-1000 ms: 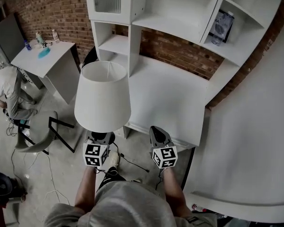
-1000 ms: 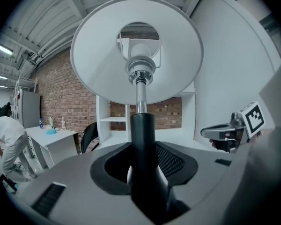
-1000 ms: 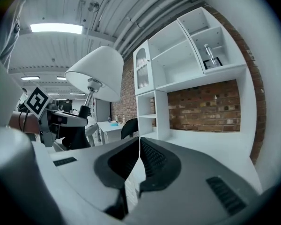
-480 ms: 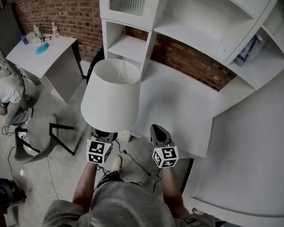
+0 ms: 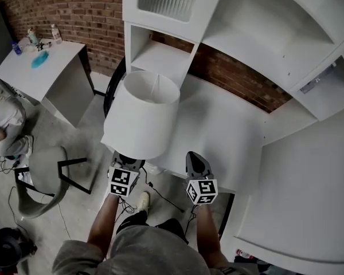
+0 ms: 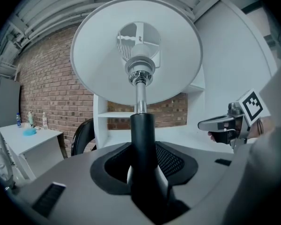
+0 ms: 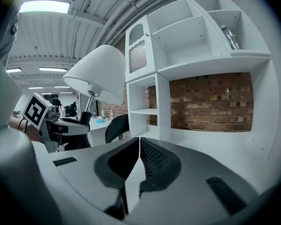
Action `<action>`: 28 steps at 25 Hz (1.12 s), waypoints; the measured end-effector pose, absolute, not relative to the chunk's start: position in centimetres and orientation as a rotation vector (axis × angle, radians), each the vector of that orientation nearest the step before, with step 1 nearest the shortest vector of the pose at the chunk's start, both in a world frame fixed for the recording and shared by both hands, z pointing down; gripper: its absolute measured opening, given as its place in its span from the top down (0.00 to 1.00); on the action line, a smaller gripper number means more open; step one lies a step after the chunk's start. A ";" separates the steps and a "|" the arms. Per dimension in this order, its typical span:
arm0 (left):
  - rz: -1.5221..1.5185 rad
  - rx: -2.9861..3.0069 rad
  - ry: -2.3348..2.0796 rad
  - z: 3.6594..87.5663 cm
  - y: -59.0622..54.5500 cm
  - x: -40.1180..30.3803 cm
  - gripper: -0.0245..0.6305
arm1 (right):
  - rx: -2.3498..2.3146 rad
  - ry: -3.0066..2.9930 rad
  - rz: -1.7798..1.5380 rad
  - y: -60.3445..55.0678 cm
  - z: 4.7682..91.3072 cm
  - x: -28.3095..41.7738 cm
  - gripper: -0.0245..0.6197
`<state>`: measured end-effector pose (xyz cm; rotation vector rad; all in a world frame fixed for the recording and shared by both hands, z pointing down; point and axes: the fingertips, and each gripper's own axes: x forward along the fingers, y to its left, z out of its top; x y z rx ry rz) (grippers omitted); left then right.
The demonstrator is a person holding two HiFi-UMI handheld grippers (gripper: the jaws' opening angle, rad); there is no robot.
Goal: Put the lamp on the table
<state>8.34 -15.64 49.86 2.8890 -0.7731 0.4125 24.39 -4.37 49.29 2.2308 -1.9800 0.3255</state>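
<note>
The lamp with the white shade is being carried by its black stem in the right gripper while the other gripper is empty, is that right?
Not quite: the left gripper carries the lamp, jaws closed on its black stem, as the left gripper view shows. The right gripper is the empty one, jaws together.

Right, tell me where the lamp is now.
In the head view the lamp is left of centre, held by its stem in the left hand-held gripper, up in the air at the white table's left front corner.
</note>
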 end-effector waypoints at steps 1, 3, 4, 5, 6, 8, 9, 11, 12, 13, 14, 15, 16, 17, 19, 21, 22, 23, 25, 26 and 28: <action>0.416 2.886 -0.775 50.3 -16.4 8.3 0.72 | 2.233 -1.974 0.331 -4.9 49.6 24.4 0.92; 0.426 2.874 -0.789 51.3 -18.0 8.2 0.72 | 2.233 -1.972 0.348 -6.1 50.2 24.4 0.92; 0.427 2.866 -0.796 51.6 -18.7 8.1 0.72 | 2.229 -1.973 0.355 -6.7 50.4 24.4 0.92; 0.423 2.859 -0.801 51.8 -19.5 8.1 0.72 | 2.221 -1.975 0.361 -7.4 50.7 24.3 0.92; 0.417 2.853 -0.805 52.0 -20.1 8.0 0.72 | 2.212 -1.979 0.367 -8.0 51.0 24.2 0.92; 0.411 2.840 -0.821 52.5 -21.5 7.8 0.72 | 2.196 -1.992 0.383 -9.4 51.6 24.0 0.92; 0.414 2.834 -0.828 52.8 -22.2 7.7 0.72 | 2.188 -2.001 0.392 -10.2 51.9 23.9 0.92; 0.427 2.818 -0.848 53.4 -23.4 7.5 0.72 | 2.169 -2.022 0.410 -11.7 52.5 23.5 0.92; 0.433 2.806 -0.861 53.8 -23.9 7.3 0.72 | 2.155 -2.034 0.417 -12.4 52.8 23.4 0.92; 0.436 2.795 -0.874 54.2 -24.4 7.2 0.72 | 2.139 -2.047 0.424 -13.2 53.2 23.2 0.92; 0.437 2.784 -0.888 54.6 -24.8 7.1 0.72 | 2.124 -2.060 0.431 -13.9 53.7 23.1 0.92; 0.439 2.774 -0.902 55.0 -25.2 6.9 0.72 | 2.108 -2.074 0.439 -14.7 54.1 22.9 0.92; 0.441 2.764 -0.918 55.4 -25.6 6.7 0.72 | 2.091 -2.089 0.447 -15.4 54.6 22.7 0.92; 0.446 2.754 -0.935 55.9 -25.9 6.4 0.72 | 2.073 -2.104 0.454 -16.1 55.1 22.6 0.92; 0.457 2.735 -0.968 56.8 -26.6 6.1 0.72 | 2.039 -2.129 0.463 -17.4 55.9 22.4 0.92; 0.463 2.716 -0.993 57.5 -27.2 5.7 0.72 | 2.012 -2.151 0.473 -18.4 56.5 22.2 0.92; 0.463 2.706 -1.007 57.8 -27.5 5.5 0.72 | 1.999 -2.163 0.479 -18.9 56.7 22.0 0.92; 0.462 2.698 -1.023 58.1 -27.9 5.2 0.72 | 1.984 -2.175 0.484 -19.3 57.0 21.8 0.92; 0.453 2.687 -1.053 58.6 -28.7 4.8 0.72 | 1.950 -2.195 0.491 -20.2 57.6 21.4 0.92; 0.445 2.685 -1.062 58.9 -29.0 4.7 0.72 | 1.933 -2.203 0.492 -20.6 57.9 21.2 0.92; 0.422 2.684 -1.071 59.5 -29.5 4.6 0.72 | 1.903 -2.218 0.500 -21.3 58.5 20.7 0.92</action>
